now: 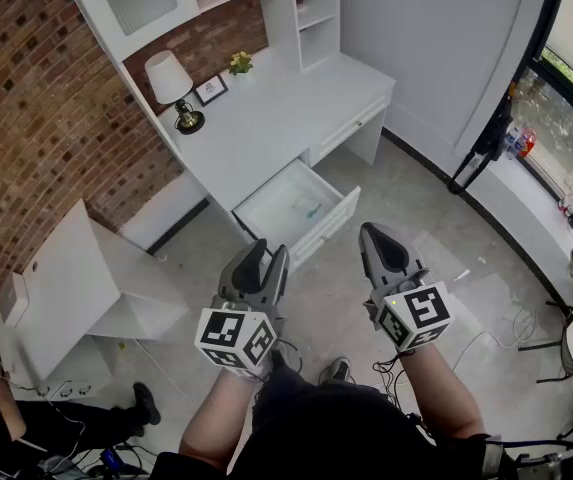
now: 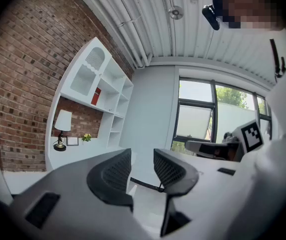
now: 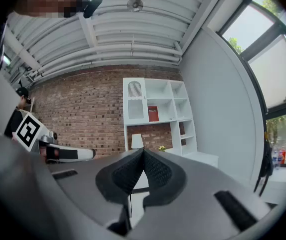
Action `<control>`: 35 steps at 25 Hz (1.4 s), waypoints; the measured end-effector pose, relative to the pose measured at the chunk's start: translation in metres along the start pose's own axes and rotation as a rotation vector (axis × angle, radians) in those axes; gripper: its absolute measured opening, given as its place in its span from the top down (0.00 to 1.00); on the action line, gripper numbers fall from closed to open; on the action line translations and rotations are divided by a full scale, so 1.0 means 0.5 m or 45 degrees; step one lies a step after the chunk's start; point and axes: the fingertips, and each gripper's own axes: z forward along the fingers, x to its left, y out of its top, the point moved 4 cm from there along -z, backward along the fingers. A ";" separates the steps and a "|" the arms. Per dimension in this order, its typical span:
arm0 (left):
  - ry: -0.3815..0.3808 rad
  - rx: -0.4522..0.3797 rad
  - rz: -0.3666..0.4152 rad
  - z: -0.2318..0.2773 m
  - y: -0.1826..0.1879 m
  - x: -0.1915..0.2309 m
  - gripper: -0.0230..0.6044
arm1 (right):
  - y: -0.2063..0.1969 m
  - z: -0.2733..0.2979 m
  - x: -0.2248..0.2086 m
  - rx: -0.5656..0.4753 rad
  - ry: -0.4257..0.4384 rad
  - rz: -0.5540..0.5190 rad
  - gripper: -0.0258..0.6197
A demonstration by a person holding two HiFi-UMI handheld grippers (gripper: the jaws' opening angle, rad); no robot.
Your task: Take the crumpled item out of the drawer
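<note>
Your desk [image 1: 276, 118] looks smooth, white and slightly glossy; the brick wall [image 1: 26, 98] behind it is rough and matt. Your left gripper [image 2: 143, 166] is matt grey plastic, with black ribbed pads [image 2: 115, 173].

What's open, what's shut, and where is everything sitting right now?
Drawer: pulled open.
Crumpled item: lying inside the drawer.
Other drawer: shut.
Left gripper: open, empty.
Right gripper: shut, empty.
Lamp: upright on the desk.
</note>
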 end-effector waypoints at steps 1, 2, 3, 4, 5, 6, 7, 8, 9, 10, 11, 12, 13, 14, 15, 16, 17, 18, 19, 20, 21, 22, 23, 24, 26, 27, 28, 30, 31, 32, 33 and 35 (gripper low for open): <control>-0.009 0.007 0.000 -0.002 0.001 0.008 0.75 | 0.000 0.007 0.006 0.002 -0.009 0.003 0.96; -0.018 0.013 0.000 -0.004 0.003 0.016 0.75 | 0.000 0.014 0.012 0.003 -0.019 0.008 0.96; -0.027 0.019 0.003 -0.006 0.005 0.027 0.75 | 0.000 0.023 0.017 0.002 -0.031 0.016 0.96; -0.035 0.021 0.009 -0.009 0.008 0.039 0.75 | 0.000 0.031 0.023 0.001 -0.046 0.025 0.96; -0.039 0.020 0.015 -0.013 0.013 0.056 0.75 | -0.001 0.040 0.028 -0.001 -0.062 0.032 0.96; -0.038 0.014 0.020 -0.018 0.019 0.075 0.75 | -0.002 0.050 0.034 -0.002 -0.080 0.036 0.96; -0.034 0.008 0.023 -0.023 0.026 0.098 0.75 | -0.003 0.061 0.039 -0.003 -0.100 0.039 0.96; -0.030 0.002 0.022 -0.026 0.032 0.122 0.75 | -0.003 0.073 0.045 -0.004 -0.120 0.044 0.96; -0.028 -0.002 0.020 -0.029 0.038 0.147 0.75 | -0.003 0.085 0.051 -0.004 -0.141 0.049 0.96; -0.027 -0.006 0.019 -0.031 0.045 0.170 0.75 | -0.004 0.096 0.057 0.000 -0.164 0.049 0.96; -0.026 -0.011 0.020 -0.031 0.052 0.193 0.75 | -0.004 0.108 0.061 0.007 -0.188 0.044 0.96; -0.028 -0.018 0.021 -0.030 0.060 0.213 0.74 | -0.003 0.119 0.065 0.015 -0.213 0.038 0.96; -0.036 -0.025 0.022 -0.027 0.068 0.232 0.74 | -0.002 0.131 0.069 0.022 -0.238 0.035 0.96; -0.047 -0.031 0.024 -0.024 0.076 0.251 0.74 | -0.001 0.143 0.072 0.025 -0.260 0.033 0.95; -0.060 -0.036 0.028 -0.020 0.082 0.270 0.74 | 0.001 0.156 0.077 0.025 -0.279 0.033 0.92; -0.072 -0.039 0.033 -0.015 0.087 0.290 0.73 | 0.002 0.169 0.083 0.024 -0.297 0.033 0.87; -0.084 -0.040 0.037 -0.010 0.092 0.311 0.72 | 0.003 0.182 0.089 0.022 -0.314 0.032 0.83; -0.097 -0.041 0.039 -0.004 0.096 0.331 0.71 | 0.004 0.195 0.095 0.021 -0.330 0.032 0.81; -0.109 -0.039 0.036 0.002 0.099 0.351 0.71 | 0.005 0.209 0.101 0.020 -0.345 0.033 0.80; -0.122 -0.035 0.031 0.009 0.100 0.369 0.71 | 0.005 0.220 0.108 0.020 -0.358 0.035 0.80; -0.134 -0.030 0.026 0.014 0.100 0.383 0.71 | 0.002 0.228 0.114 0.021 -0.370 0.037 0.80; -0.147 -0.025 0.022 0.017 0.097 0.392 0.71 | -0.003 0.233 0.119 0.025 -0.382 0.039 0.80; -0.160 -0.020 0.020 0.021 0.093 0.398 0.71 | -0.009 0.235 0.122 0.030 -0.395 0.040 0.80; -0.174 -0.017 0.019 0.024 0.092 0.401 0.71 | -0.012 0.237 0.123 0.035 -0.408 0.043 0.80; -0.191 -0.018 0.015 0.027 0.097 0.403 0.71 | -0.008 0.240 0.125 0.045 -0.430 0.052 0.80; -0.192 -0.024 0.012 0.027 0.102 0.404 0.71 | -0.003 0.242 0.126 0.048 -0.436 0.052 0.80; -0.191 -0.032 0.007 0.028 0.106 0.407 0.71 | 0.001 0.246 0.128 0.049 -0.440 0.049 0.80; -0.190 -0.038 -0.007 0.036 0.103 0.412 0.71 | 0.004 0.255 0.127 0.049 -0.444 0.039 0.80; -0.191 -0.032 -0.016 0.042 0.097 0.414 0.71 | 0.002 0.259 0.125 0.049 -0.445 0.038 0.80; -0.193 -0.021 -0.024 0.049 0.090 0.416 0.71 | -0.003 0.264 0.121 0.051 -0.445 0.041 0.80; -0.194 -0.009 -0.029 0.056 0.082 0.418 0.71 | -0.009 0.270 0.116 0.054 -0.444 0.048 0.80; -0.189 0.011 -0.028 0.071 0.070 0.424 0.71 | -0.025 0.285 0.104 0.062 -0.441 0.069 0.80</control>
